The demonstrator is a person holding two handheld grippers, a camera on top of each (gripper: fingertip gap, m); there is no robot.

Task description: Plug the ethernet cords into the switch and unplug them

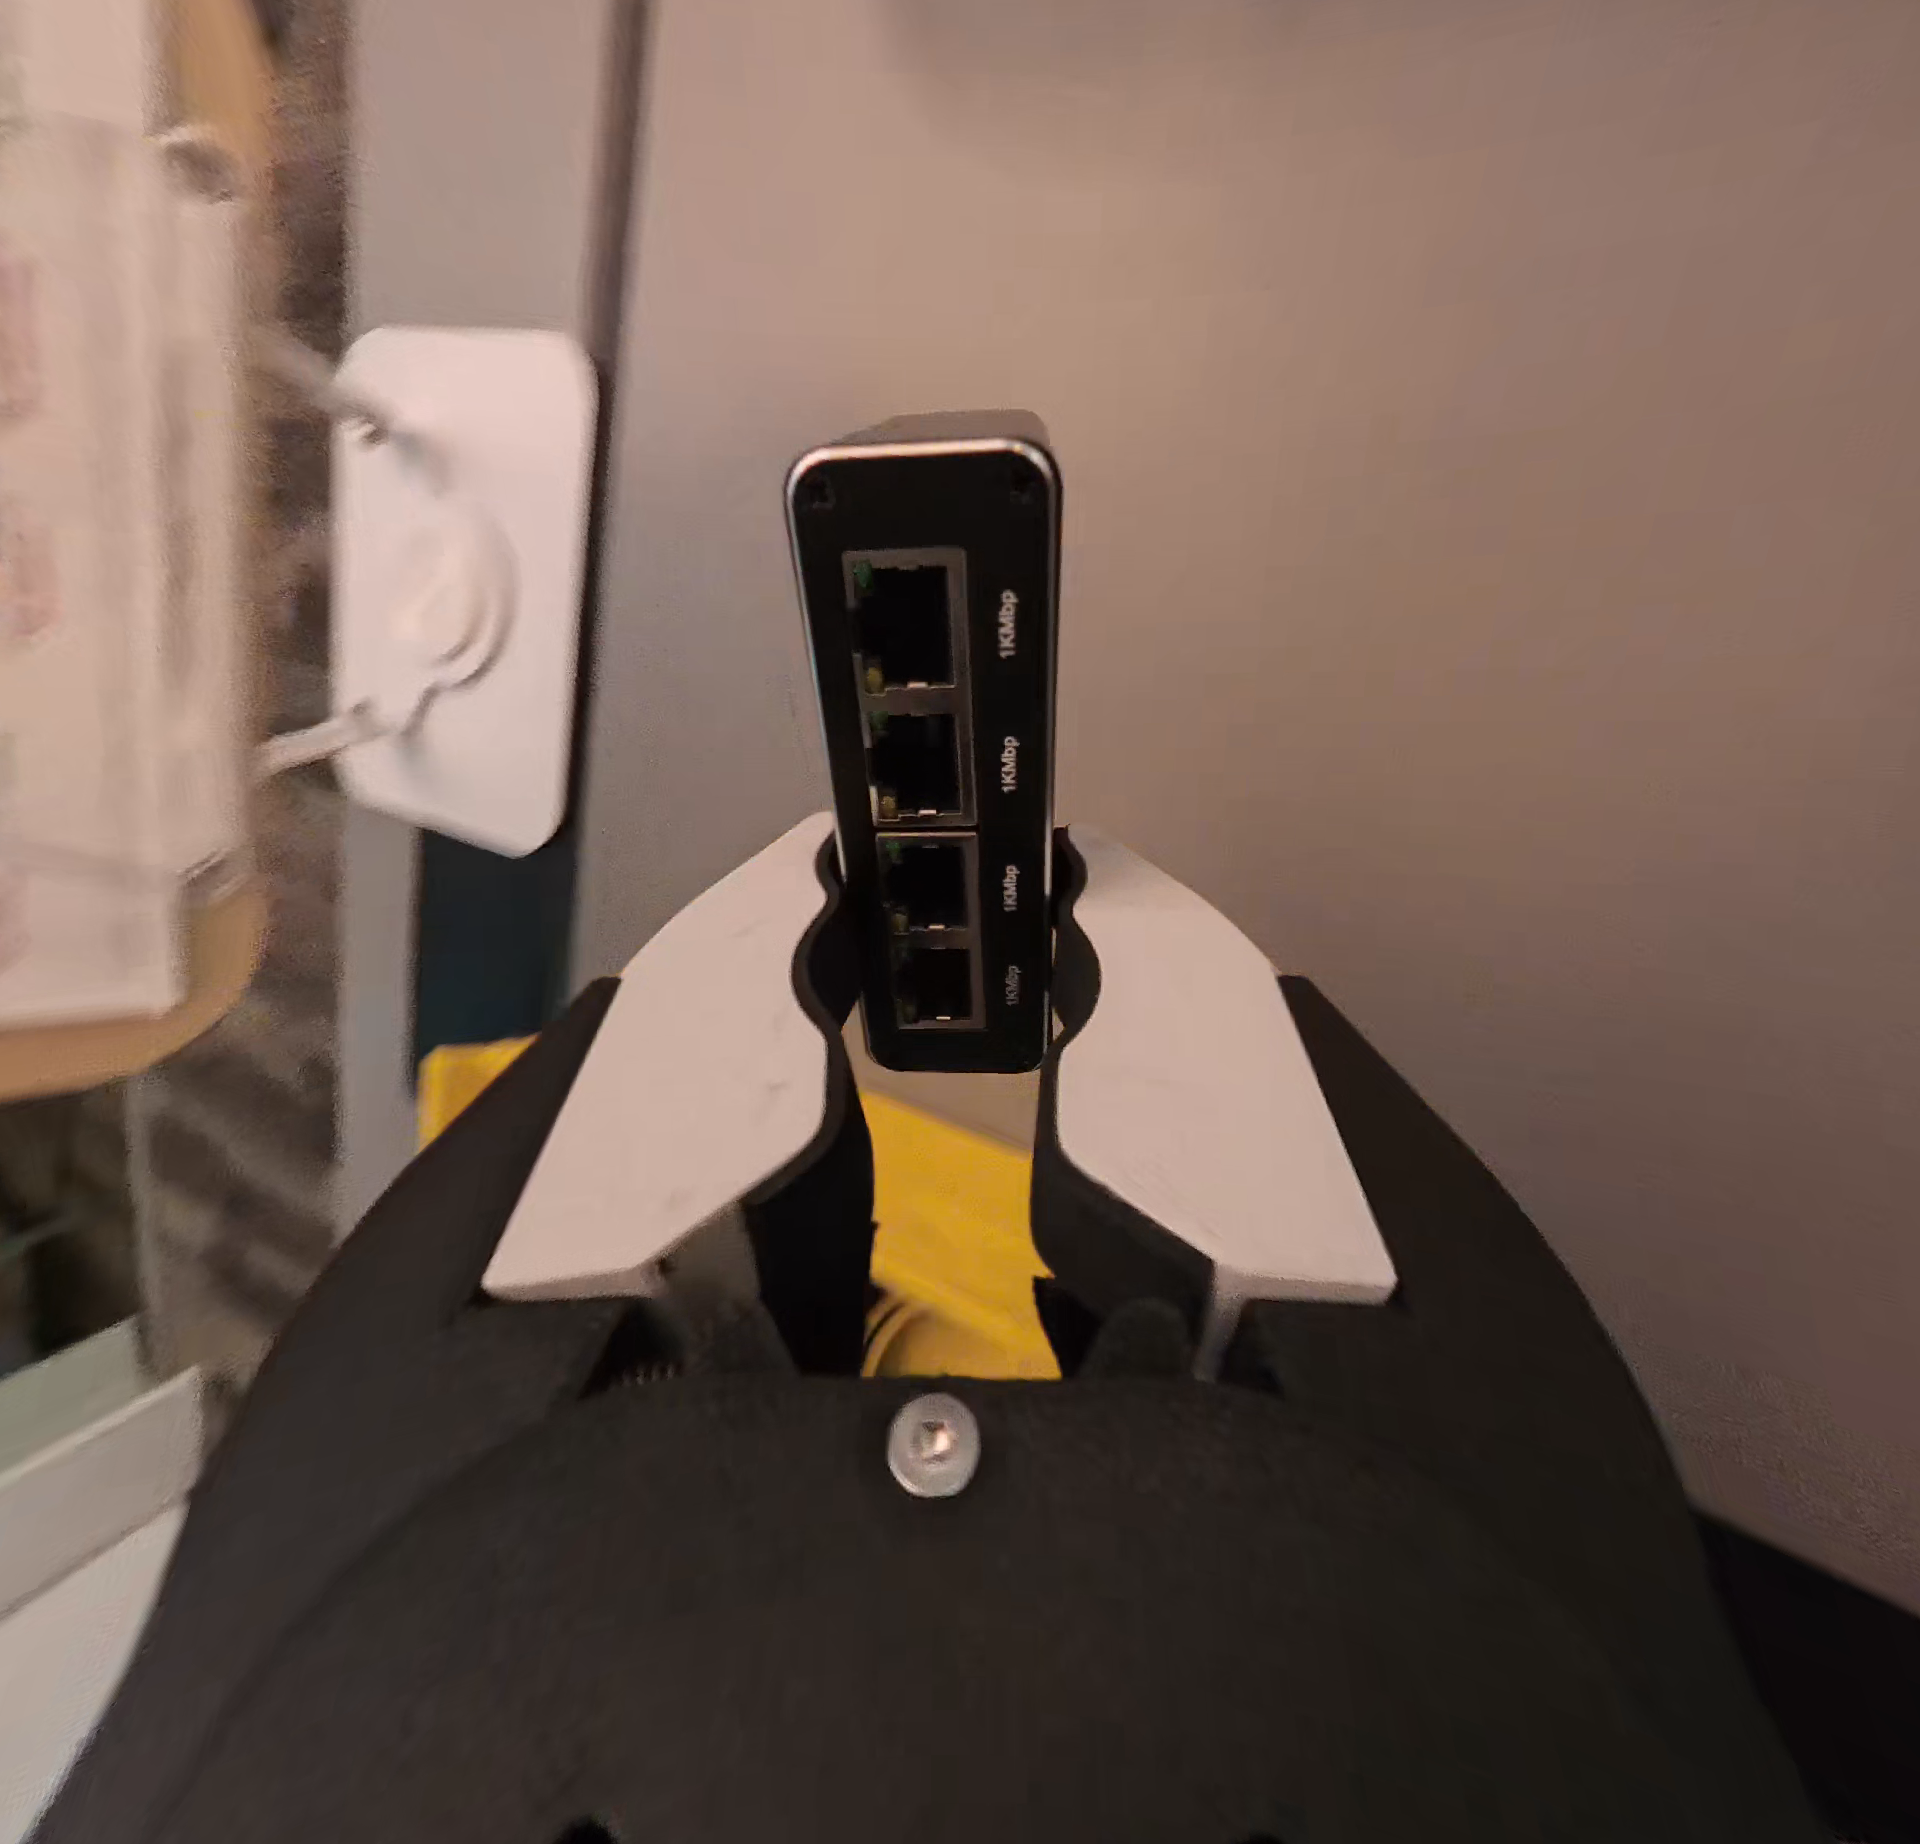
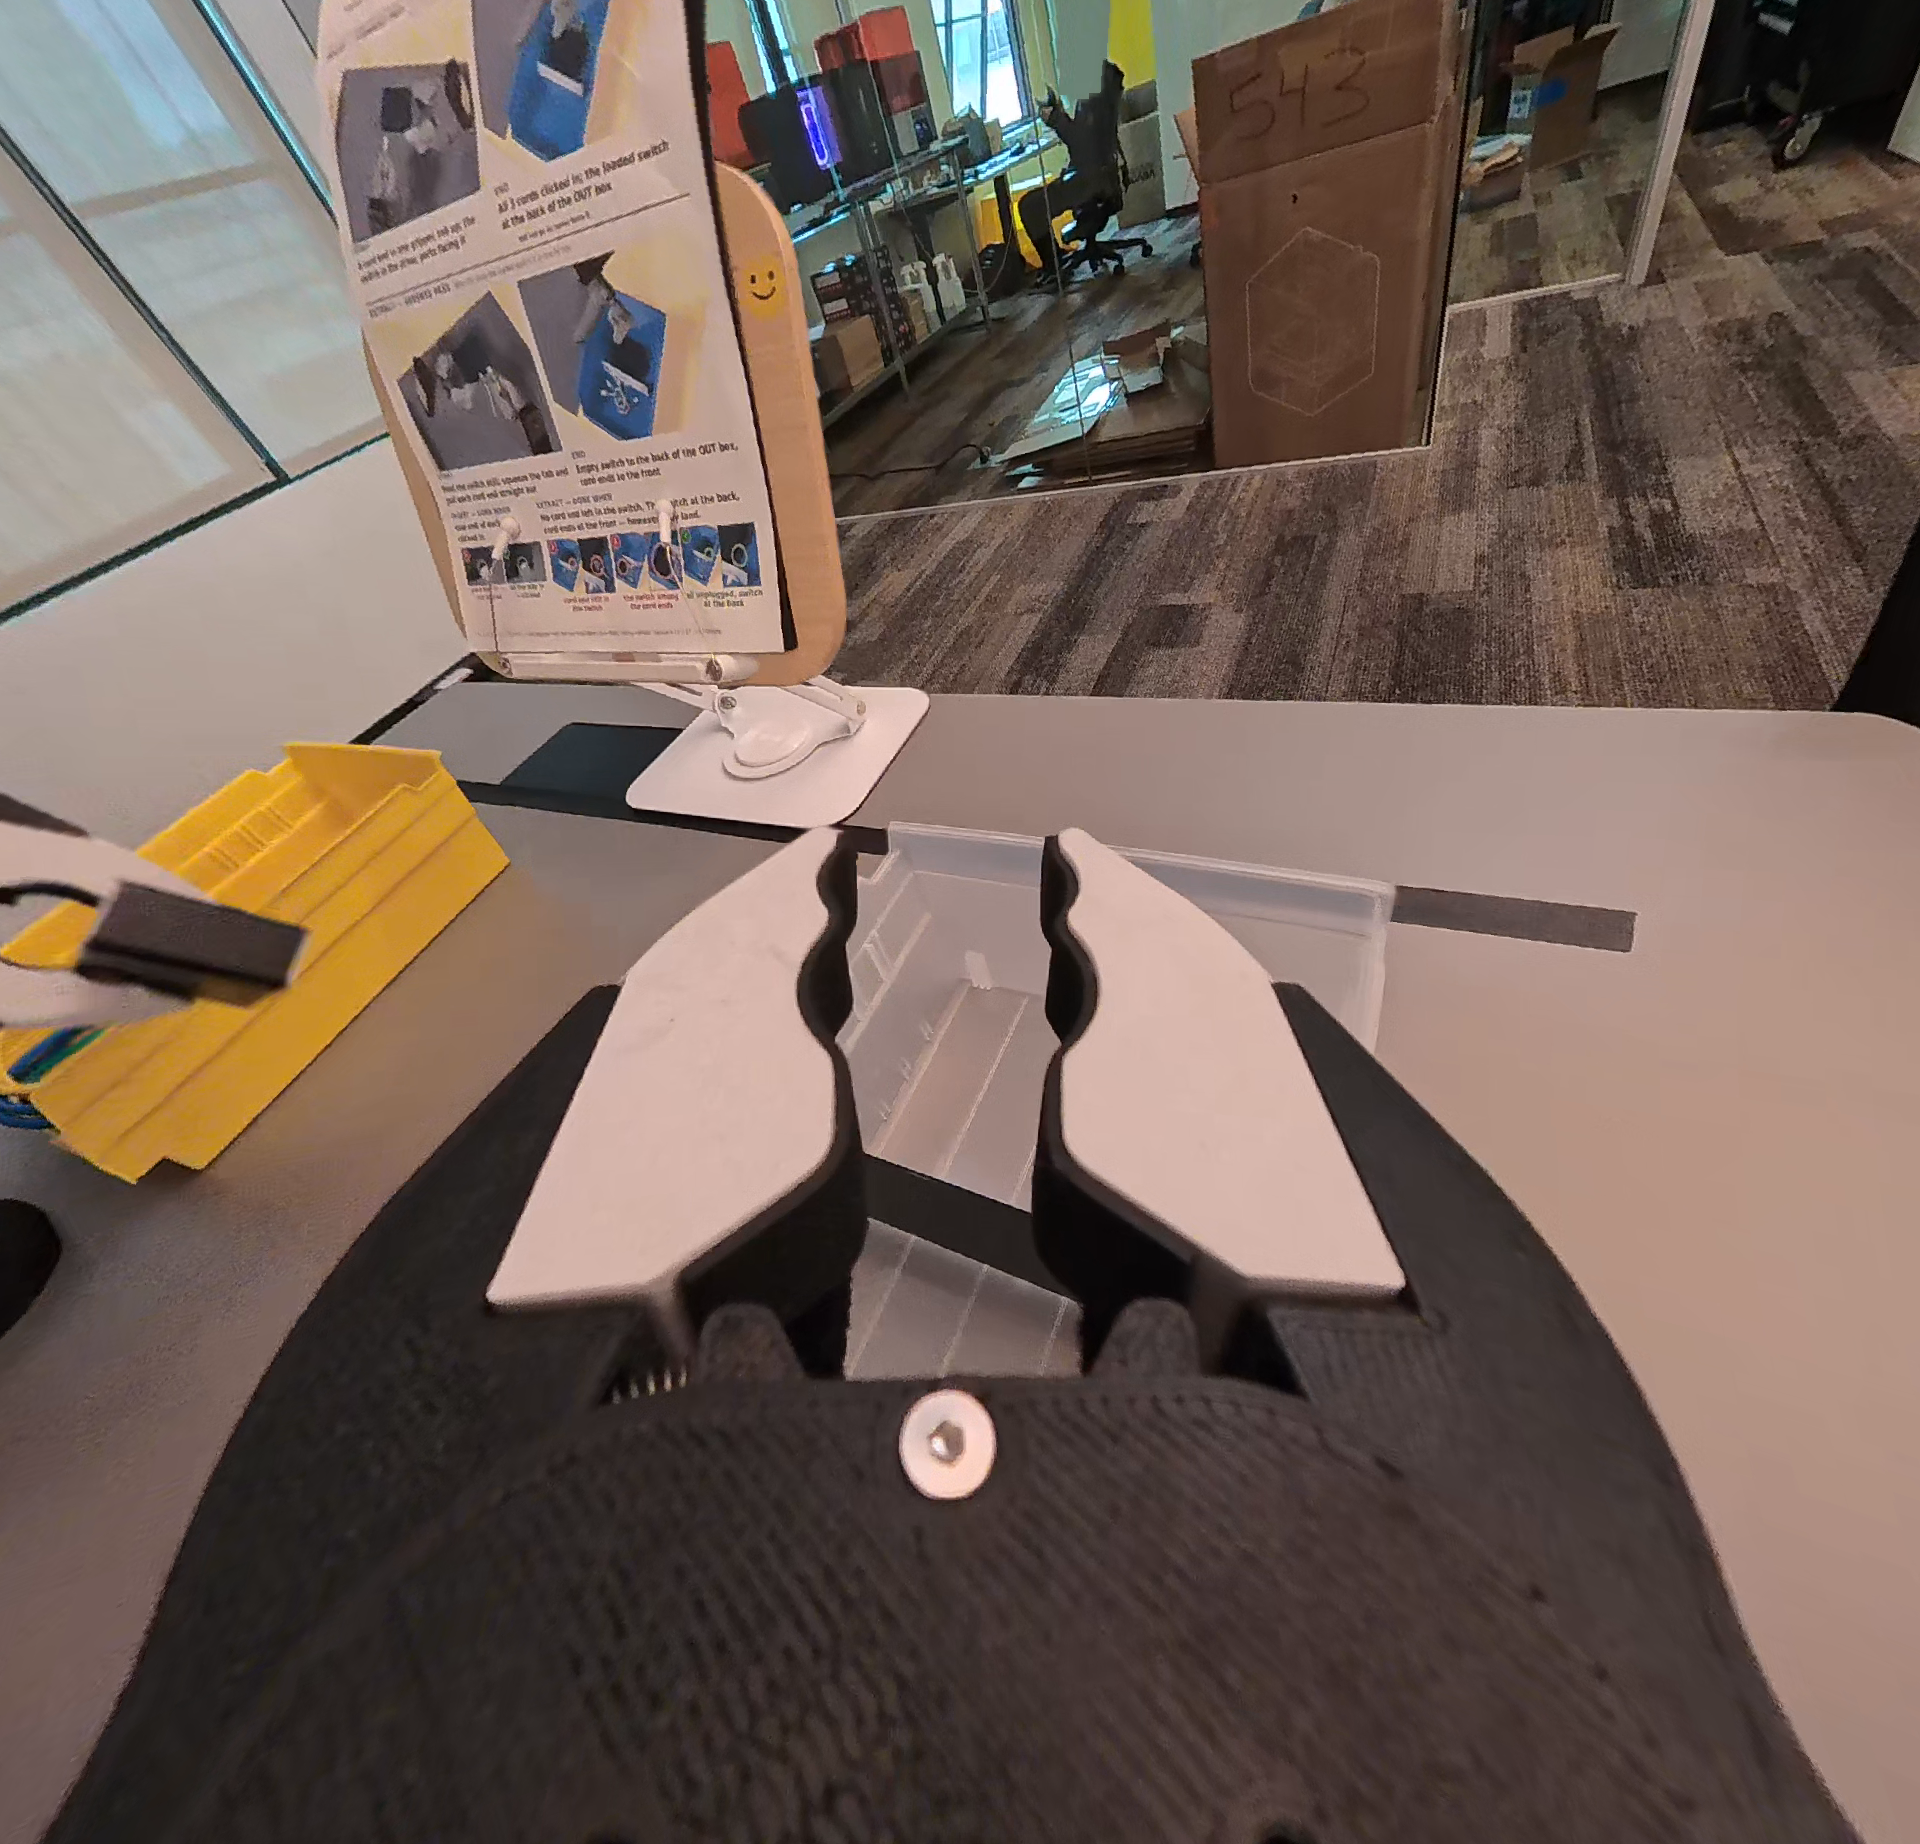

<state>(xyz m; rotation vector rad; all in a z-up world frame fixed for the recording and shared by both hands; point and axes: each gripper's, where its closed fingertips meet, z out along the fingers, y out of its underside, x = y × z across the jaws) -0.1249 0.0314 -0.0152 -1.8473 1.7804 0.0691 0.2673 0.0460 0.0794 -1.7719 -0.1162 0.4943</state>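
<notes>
the left gripper (image 1: 951, 890) pinches the black switch (image 1: 925, 745) upright, its four ports empty, above the yellow bin (image 2: 281, 932), while the right gripper (image 2: 948, 859) hangs spread over a clear bin (image 2: 1299, 911).

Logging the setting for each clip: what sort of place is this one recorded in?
Most likely an office or lab workspace. Beyond the grey table there is patterned carpet, a glass partition, desks with an office chair and monitors, and a tall cardboard box.
</notes>
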